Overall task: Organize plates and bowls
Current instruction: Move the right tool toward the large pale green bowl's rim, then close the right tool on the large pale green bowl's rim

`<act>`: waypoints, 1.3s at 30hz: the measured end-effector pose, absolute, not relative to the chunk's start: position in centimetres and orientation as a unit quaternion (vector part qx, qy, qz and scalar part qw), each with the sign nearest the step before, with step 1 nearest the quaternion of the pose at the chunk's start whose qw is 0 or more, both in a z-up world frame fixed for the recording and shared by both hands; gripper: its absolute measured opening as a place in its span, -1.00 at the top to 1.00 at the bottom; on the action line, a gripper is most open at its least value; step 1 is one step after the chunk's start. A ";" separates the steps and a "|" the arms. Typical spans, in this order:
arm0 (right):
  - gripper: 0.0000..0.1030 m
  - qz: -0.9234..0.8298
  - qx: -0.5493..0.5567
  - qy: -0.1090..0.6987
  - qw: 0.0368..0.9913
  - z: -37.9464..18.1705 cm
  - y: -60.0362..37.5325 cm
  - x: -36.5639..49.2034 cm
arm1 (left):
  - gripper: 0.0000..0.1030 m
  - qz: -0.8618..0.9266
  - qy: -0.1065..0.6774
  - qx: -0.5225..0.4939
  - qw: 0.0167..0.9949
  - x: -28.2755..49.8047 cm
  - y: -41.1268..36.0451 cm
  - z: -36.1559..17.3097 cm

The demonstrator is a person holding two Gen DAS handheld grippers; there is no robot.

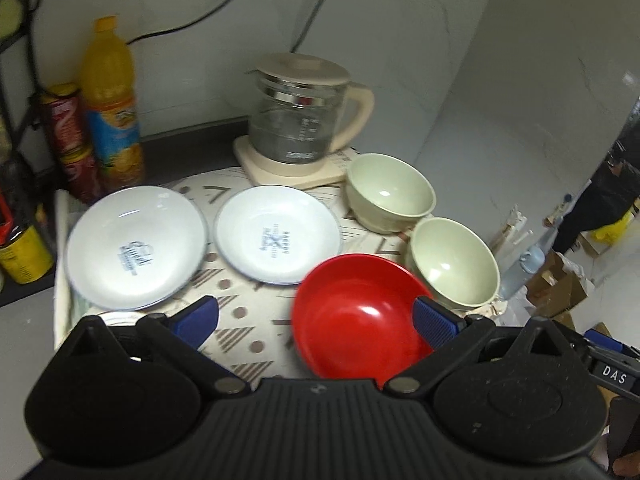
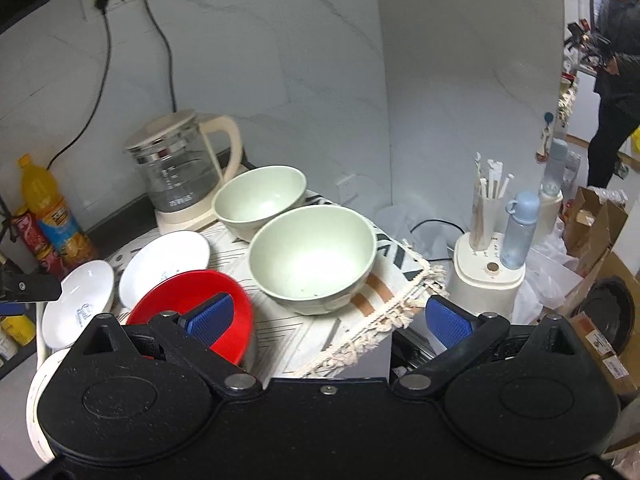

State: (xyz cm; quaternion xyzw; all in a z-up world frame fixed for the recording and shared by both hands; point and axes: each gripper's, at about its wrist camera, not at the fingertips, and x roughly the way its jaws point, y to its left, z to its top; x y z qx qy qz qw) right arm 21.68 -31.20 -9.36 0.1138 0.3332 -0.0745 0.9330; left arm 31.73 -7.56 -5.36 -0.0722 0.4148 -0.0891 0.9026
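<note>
Two white plates lie side by side on the patterned cloth: the left plate (image 1: 136, 246) and the right plate (image 1: 277, 233). Two pale green bowls stand to their right, the far bowl (image 1: 390, 191) and the near bowl (image 1: 454, 260). A red bowl (image 1: 358, 314) sits at the front, just ahead of my open left gripper (image 1: 316, 318), its right finger over the bowl's rim. My right gripper (image 2: 332, 318) is open and empty, above the cloth's fringed edge, in front of the near green bowl (image 2: 314, 258). The red bowl (image 2: 192, 308) lies behind its left finger.
A glass kettle (image 1: 300, 120) on a cream base stands at the back. An orange juice bottle (image 1: 112, 100) and crisp tubes (image 1: 70, 140) stand back left. A yellow can (image 1: 24, 254) is far left. A white stand with straws (image 2: 486, 268) and a blue bottle (image 2: 520, 228) are right.
</note>
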 end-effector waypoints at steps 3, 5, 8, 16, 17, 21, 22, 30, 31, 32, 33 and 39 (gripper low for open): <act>-1.00 -0.081 0.123 0.340 0.929 -9.8 -32.3 22.5 | -0.98 -0.101 0.417 -0.068 0.901 32.9 -8.8 -5.6; -1.00 -0.086 0.123 0.346 0.926 -10.0 -33.0 23.1 | -0.98 -0.105 0.420 -0.067 0.899 33.8 -9.6 -5.7; -1.00 -0.089 0.122 0.348 0.925 -10.2 -33.9 23.9 | -0.98 -0.108 0.426 -0.065 0.896 35.2 -11.0 -5.7; -1.00 -0.100 0.131 0.372 0.913 -11.8 -36.7 26.3 | -0.97 -0.119 0.436 -0.048 0.891 38.9 -15.2 -6.4; -1.00 -0.100 0.135 0.376 0.912 -12.1 -37.0 26.6 | -0.97 -0.121 0.438 -0.043 0.890 39.3 -15.8 -6.7; -0.99 -0.087 0.136 0.384 0.909 -12.9 -37.4 28.0 | -0.95 -0.122 0.452 -0.032 0.883 41.2 -17.5 -7.7; -0.99 -0.085 0.135 0.387 0.908 -13.1 -37.5 28.4 | -0.95 -0.121 0.454 -0.030 0.882 41.6 -17.9 -8.0; -0.97 -0.055 0.132 0.409 0.901 -14.9 -37.9 32.2 | -0.94 -0.113 0.478 -0.020 0.871 45.3 -20.3 -10.3; -0.97 -0.051 0.128 0.412 0.901 -15.1 -37.9 32.7 | -0.94 -0.113 0.480 -0.018 0.870 45.7 -20.6 -10.6; -0.97 -0.047 0.124 0.415 0.900 -15.4 -37.9 33.2 | -0.94 -0.113 0.482 -0.016 0.869 46.0 -20.9 -10.9; -0.96 -0.044 0.122 0.418 0.899 -15.6 -37.8 33.6 | -0.94 -0.113 0.484 -0.016 0.868 46.3 -21.2 -11.2; -0.70 -0.026 0.127 0.448 0.885 -17.3 -38.0 35.7 | -0.81 -0.122 0.502 -0.017 0.856 48.3 -22.6 -13.1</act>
